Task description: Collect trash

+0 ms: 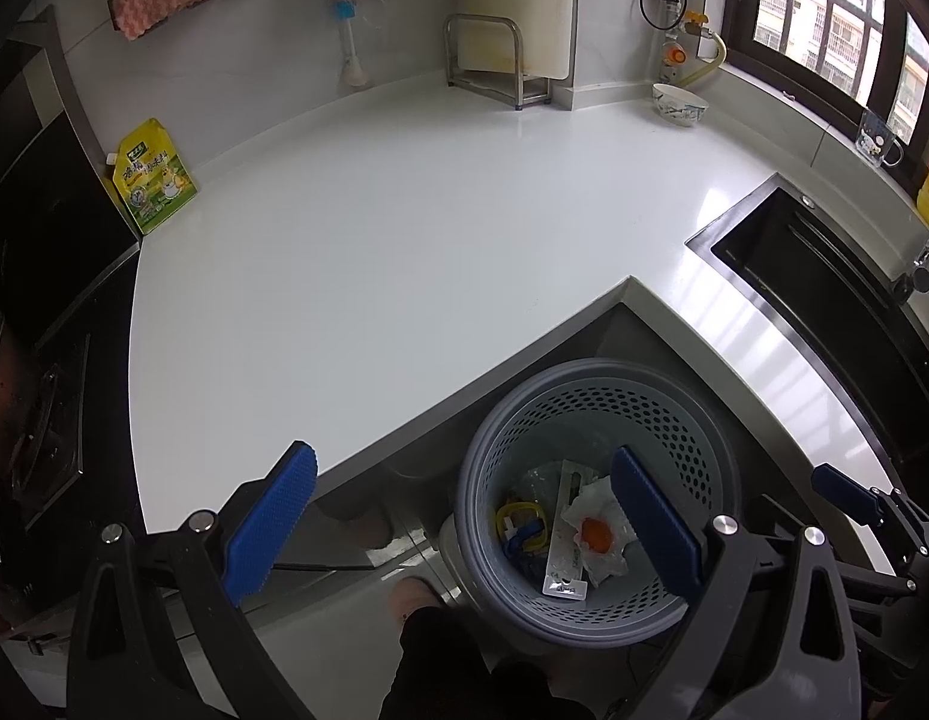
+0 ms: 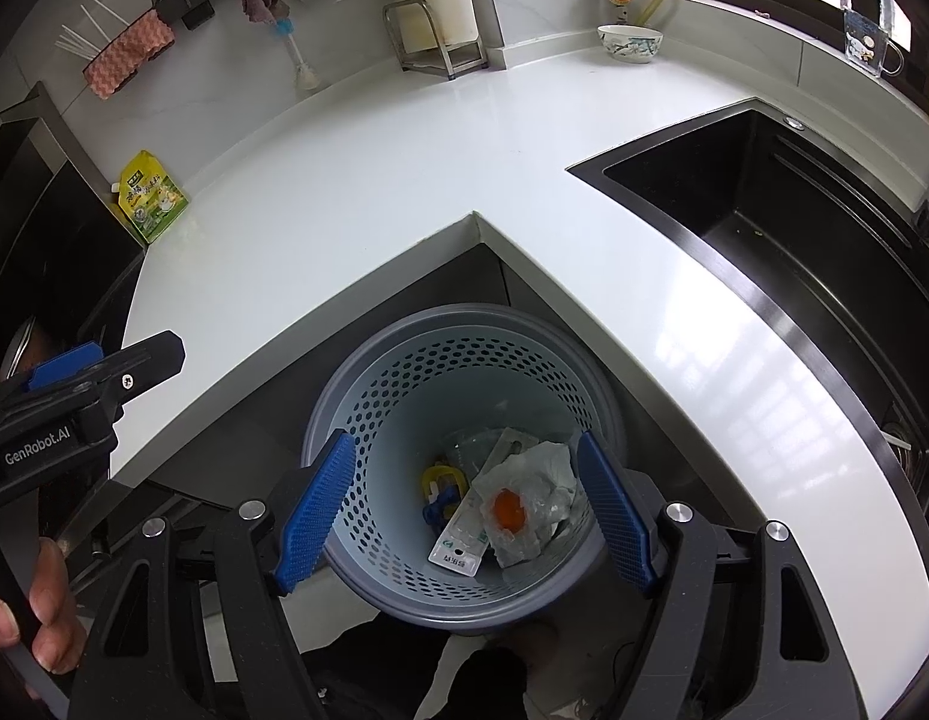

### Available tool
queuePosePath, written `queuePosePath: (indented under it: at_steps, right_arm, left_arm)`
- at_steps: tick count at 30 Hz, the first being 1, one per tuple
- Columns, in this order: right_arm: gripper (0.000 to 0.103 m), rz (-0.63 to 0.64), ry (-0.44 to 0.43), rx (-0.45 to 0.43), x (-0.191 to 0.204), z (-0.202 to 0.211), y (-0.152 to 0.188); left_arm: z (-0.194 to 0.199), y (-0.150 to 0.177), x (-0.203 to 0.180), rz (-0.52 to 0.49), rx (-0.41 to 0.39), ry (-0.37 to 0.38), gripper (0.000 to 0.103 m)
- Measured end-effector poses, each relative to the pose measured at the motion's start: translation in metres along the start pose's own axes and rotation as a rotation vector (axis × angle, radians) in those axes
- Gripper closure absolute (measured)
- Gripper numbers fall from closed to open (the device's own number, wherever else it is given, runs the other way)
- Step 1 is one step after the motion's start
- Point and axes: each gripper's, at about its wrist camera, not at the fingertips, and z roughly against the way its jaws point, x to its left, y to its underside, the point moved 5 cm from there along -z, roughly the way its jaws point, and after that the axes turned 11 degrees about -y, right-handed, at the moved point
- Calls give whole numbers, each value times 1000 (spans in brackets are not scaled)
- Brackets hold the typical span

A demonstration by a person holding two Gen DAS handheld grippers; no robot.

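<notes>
White countertop (image 2: 356, 180) with yellow pouch (image 2: 149, 195), bowl (image 2: 629, 42); perforated bin (image 2: 464, 372) below.

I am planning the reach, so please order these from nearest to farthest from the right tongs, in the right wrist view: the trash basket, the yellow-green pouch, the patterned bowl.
1. Trash basket: directly below the open right tongs, on the floor.
2. Yellow-green pouch: left side of the counter, against the dark panel.
3. Patterned bowl: far counter, near the window.
</notes>
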Motion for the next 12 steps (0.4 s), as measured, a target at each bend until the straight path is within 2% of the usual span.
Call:
queuePosePath:
  at_steps: [12]
  right_arm:
    - [30, 10, -2, -1, 3, 2, 0]
  left_arm:
    - [0, 0, 5, 6, 0, -6, 6]
